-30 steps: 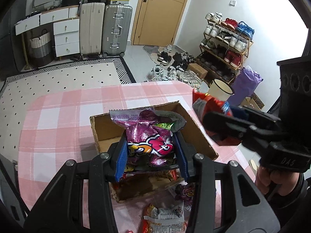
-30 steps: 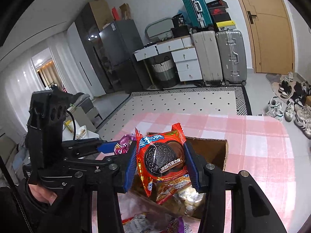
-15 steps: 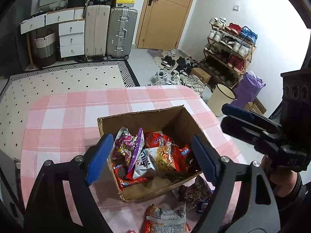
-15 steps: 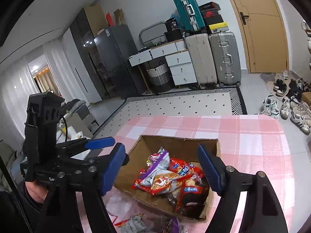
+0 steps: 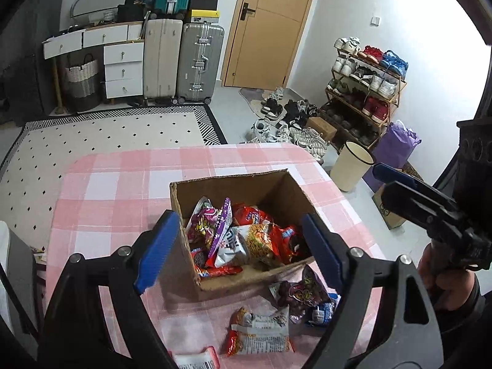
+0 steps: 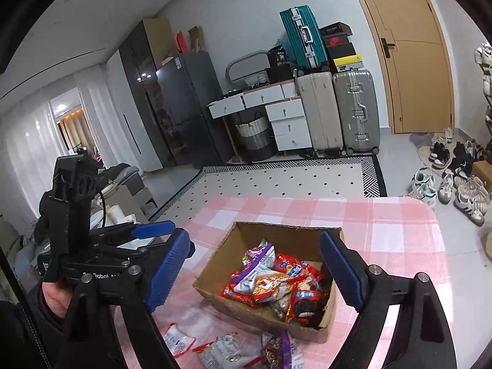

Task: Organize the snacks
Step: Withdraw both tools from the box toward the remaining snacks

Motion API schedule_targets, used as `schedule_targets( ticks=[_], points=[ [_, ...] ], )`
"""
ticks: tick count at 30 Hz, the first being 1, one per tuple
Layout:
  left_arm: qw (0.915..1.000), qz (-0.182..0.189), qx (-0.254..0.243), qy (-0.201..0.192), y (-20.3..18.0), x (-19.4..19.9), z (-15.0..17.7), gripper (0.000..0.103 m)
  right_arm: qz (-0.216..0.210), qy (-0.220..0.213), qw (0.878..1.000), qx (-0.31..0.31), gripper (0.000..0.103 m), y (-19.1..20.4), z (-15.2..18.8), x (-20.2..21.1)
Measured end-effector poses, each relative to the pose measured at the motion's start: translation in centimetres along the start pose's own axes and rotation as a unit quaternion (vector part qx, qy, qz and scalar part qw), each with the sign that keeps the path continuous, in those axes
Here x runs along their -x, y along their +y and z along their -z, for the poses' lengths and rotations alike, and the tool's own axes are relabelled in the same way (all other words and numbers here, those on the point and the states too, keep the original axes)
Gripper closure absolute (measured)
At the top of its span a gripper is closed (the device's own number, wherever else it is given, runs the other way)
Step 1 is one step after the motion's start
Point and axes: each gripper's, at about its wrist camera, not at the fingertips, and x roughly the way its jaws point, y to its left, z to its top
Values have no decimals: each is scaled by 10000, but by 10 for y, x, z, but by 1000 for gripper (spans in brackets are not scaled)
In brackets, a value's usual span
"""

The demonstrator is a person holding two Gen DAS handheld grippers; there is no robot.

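Two grippers: both hung above the near side of a pink checked table (image 5: 123,184), each empty, with nothing between its blue pads.
Left gripper (image 5: 238,252): its fingers stood wide apart either side of the cardboard box (image 5: 246,279) as seen from the left wrist, clear of it; no packet was pinched.
Right gripper (image 6: 261,270): its jaws were opening, with only the view down into the box between them, no packet touched.
Snacks in box (image 5: 246,240): a heap of red, purple and white packets lay inside the open box, which sat on the table toward its near edge.
Loose snacks: several packets lay on the cloth just in front of the box, among them a red and white packet (image 5: 258,332) and a dark purple packet (image 5: 299,295).
Left wrist view only: it showed the right gripper from the side at the right edge, fingers pointing left toward the box, gripped from below by a hand (image 5: 442,279) in a dark sleeve; it also showed a shoe rack (image 5: 366,89) and a cream bin (image 5: 350,169) beyond the table.
Right wrist view only: it showed the left gripper's body at the left edge, held by a hand (image 6: 55,298), its fingers pointing right toward the box; a dark fridge (image 6: 190,107) stood behind.
Hand pose: both grippers tilted downward toward the box, side by side and apart.
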Motion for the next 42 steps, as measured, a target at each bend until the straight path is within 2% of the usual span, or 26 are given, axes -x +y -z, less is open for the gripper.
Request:
schedule_targets(
  ticks=[7,11,14,23,33,42],
  points=[
    [9992,-245,-279,-152,-20,33,14,17,-7,-115,9999,116,6,19,9,26],
    [9987,-226,-353,-282,-31,54,24,11,9,-144,9998,137,5,28,14,40],
    [9981,-227,-402,-407,-38,67,32,2,-34,-165,9998,137,5,33,19,50],
    [9975,-210,-354,-569,-50,98,65,1,-112,-278,9995,-43,4,47,50,79],
    [9979,-182,-267,-569,-63,105,108,1,174,-206,9996,-70,1,48,96,97],
    [9984,-182,-214,-484,-60,93,144,1,376,235,9983,-374,1,25,147,96]
  ],
)
